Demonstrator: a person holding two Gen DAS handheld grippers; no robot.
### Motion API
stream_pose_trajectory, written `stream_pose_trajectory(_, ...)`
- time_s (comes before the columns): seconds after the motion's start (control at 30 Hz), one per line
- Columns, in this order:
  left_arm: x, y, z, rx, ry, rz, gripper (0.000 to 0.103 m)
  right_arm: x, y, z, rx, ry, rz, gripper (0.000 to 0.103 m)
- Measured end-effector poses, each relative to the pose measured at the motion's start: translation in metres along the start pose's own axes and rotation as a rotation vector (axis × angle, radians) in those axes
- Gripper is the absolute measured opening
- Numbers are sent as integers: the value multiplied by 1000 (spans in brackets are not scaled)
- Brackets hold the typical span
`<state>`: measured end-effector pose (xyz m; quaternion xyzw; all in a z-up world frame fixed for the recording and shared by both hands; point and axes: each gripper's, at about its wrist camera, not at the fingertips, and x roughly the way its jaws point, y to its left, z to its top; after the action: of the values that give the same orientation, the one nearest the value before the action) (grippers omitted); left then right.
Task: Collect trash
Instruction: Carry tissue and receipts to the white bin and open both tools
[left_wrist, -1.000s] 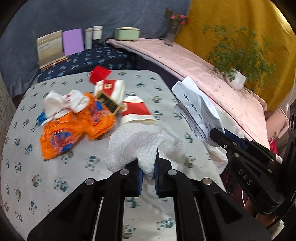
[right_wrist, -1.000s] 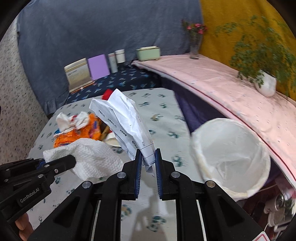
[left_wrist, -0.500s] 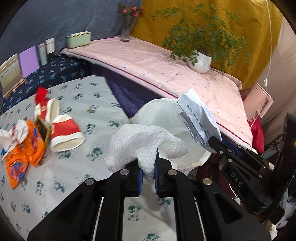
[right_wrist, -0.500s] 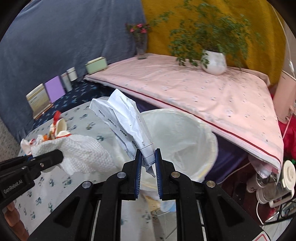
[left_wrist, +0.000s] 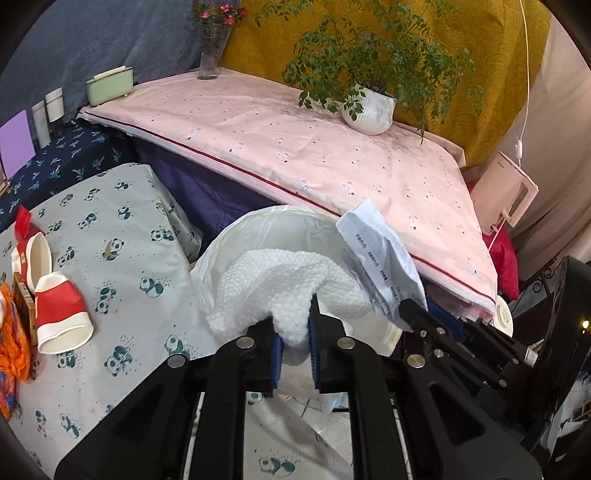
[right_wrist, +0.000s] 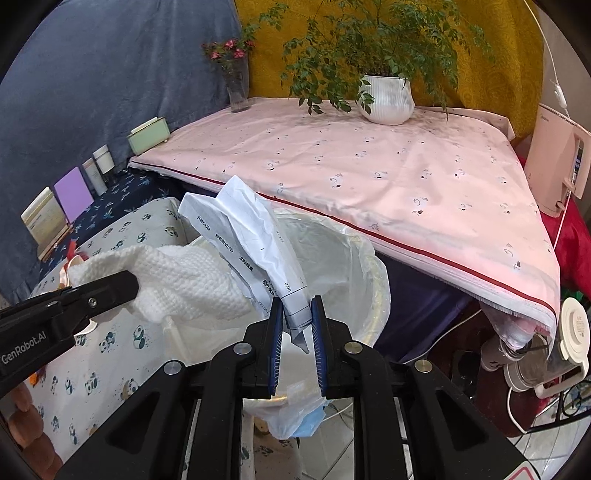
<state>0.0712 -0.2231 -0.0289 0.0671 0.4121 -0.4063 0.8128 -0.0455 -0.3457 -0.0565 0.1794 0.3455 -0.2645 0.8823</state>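
Note:
My left gripper (left_wrist: 294, 325) is shut on a crumpled white paper towel (left_wrist: 284, 284) and holds it over the rim of a white-lined trash bin (left_wrist: 273, 225). My right gripper (right_wrist: 297, 314) holds a crumpled printed paper (right_wrist: 251, 240) over the same bin (right_wrist: 343, 266); its jaws have parted a little and the paper still sits between the pads. The towel (right_wrist: 184, 280) and the left gripper show at the left of the right wrist view. The right gripper and its paper (left_wrist: 380, 254) show at the right of the left wrist view.
Two red-and-white paper cups (left_wrist: 59, 314) and an orange wrapper (left_wrist: 11, 350) lie on the panda-print table (left_wrist: 122, 266) at left. A pink-covered table (right_wrist: 369, 166) with a potted plant (right_wrist: 388, 99) and a vase (right_wrist: 236, 88) stands behind the bin. A pink appliance (right_wrist: 557, 173) stands at right.
Both grippers have swung right from the table to above the bin, each carrying its trash. The right gripper's jaws have widened slightly around the paper.

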Motion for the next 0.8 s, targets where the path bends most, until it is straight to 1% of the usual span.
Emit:
stream_pose_trajectory(0.03, 2, 1, 1, -4, -4, 7, 33, 3, 1, 1, 0, 1, 2, 19)
stream_pose_trajectory(0.07, 3, 3, 2, -17, -16, 19, 53, 6, 3, 3, 2, -3, -1, 19)
stream_pose_trajectory(0.1, 2, 5, 3, -30, -35, 36, 61, 8, 4, 5, 5, -7, -1, 20)
stream_pose_trajectory(0.13, 1, 7, 4, -36, -49, 48, 62, 9, 5, 6, 5, -9, 1, 24)
stream_pose_trajectory(0.17, -1, 10, 5, -37, -56, 55, 65, 10, 7, 6, 6, -13, 1, 34)
stream_pose_trajectory(0.2, -2, 12, 6, -39, -58, 62, 67, 10, 9, 8, 9, -19, -1, 41)
stream_pose_trajectory(0.23, -4, 16, 6, -46, -62, 70, 69, 10, 10, 9, 13, -29, -3, 53)
stream_pose_trajectory(0.27, -6, 20, 6, -51, -66, 76, 70, 7, 12, 10, 15, -43, -4, 58)
stream_pose_trajectory(0.33, -10, 28, 4, -62, -71, 92, 74, 4, 15, 13, 13, -56, -4, 59)
stream_pose_trajectory(0.37, -13, 32, 3, -71, -75, 104, 78, 2, 17, 13, 12, -59, -2, 60)
stream_pose_trajectory(0.43, -20, 39, 0, -86, -87, 120, 79, -2, 20, 14, 13, -64, 3, 61)
stream_pose_trajectory(0.5, -26, 46, -3, -97, -91, 133, 83, -9, 25, 14, 11, -72, 13, 62)
stream_pose_trajectory(0.67, -45, 64, -14, -136, -107, 165, 84, -24, 41, 12, -2, -91, 39, 68)
stream_pose_trajectory(0.8, -63, 83, -24, -183, -122, 182, 85, -32, 62, 8, -35, -86, 62, 68)
